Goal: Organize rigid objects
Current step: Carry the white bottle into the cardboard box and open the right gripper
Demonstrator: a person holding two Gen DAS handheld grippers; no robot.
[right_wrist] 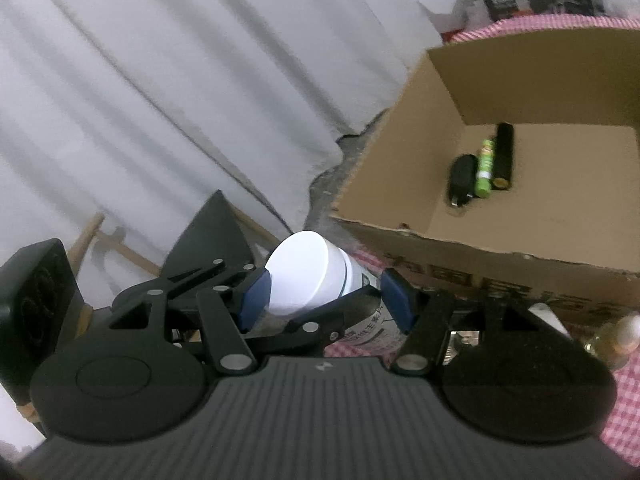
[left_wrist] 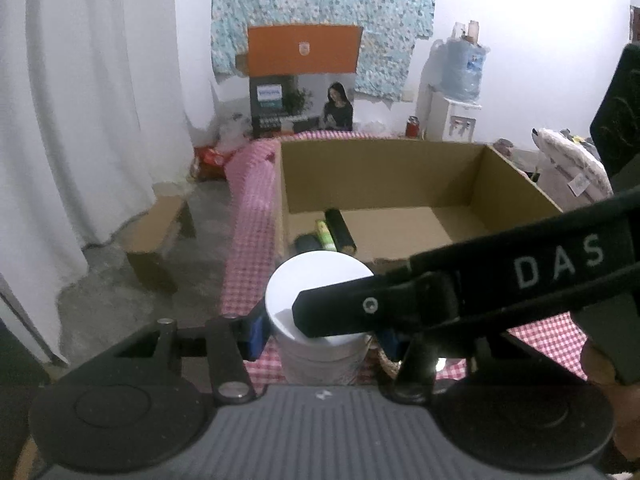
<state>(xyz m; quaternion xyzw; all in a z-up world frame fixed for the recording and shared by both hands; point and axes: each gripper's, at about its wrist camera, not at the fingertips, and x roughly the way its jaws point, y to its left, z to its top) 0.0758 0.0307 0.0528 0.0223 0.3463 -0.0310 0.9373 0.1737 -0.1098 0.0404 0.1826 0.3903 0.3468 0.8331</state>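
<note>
A white-lidded jar (left_wrist: pixel 320 312) is gripped by both grippers at once, just in front of the near wall of an open cardboard box (left_wrist: pixel 384 172). In the left wrist view the left gripper (left_wrist: pixel 322 336) is seen with its blue pads (left_wrist: pixel 256 330) pressed on either side of the jar, so its jaws are clamped on the jar below the lid. The right gripper's black finger (left_wrist: pixel 344 312) is laid across the lid from the right in that view.

In the right wrist view the jar (right_wrist: pixel 308 280) is seen tilted, its lid turned toward the camera and its labelled body running back between the blue pads (right_wrist: pixel 252 300) of the right gripper (right_wrist: pixel 324 300). The left pad is pressed on the lid edge and the right pad lies against the body, so these jaws are also clamped on the jar. The left gripper (right_wrist: pixel 280 320) is seen below, crossing under the jar.

Inside the box (right_wrist: pixel 400 120), three things lie side by side near the left corner: a black case (right_wrist: pixel 462 178), a green tube (right_wrist: pixel 485 168) and a black cylinder (right_wrist: pixel 504 156). The box stands on a tabletop covered by a red checked cloth (left_wrist: pixel 248 208). A white curtain (right_wrist: pixel 160 80) hangs behind.
</note>
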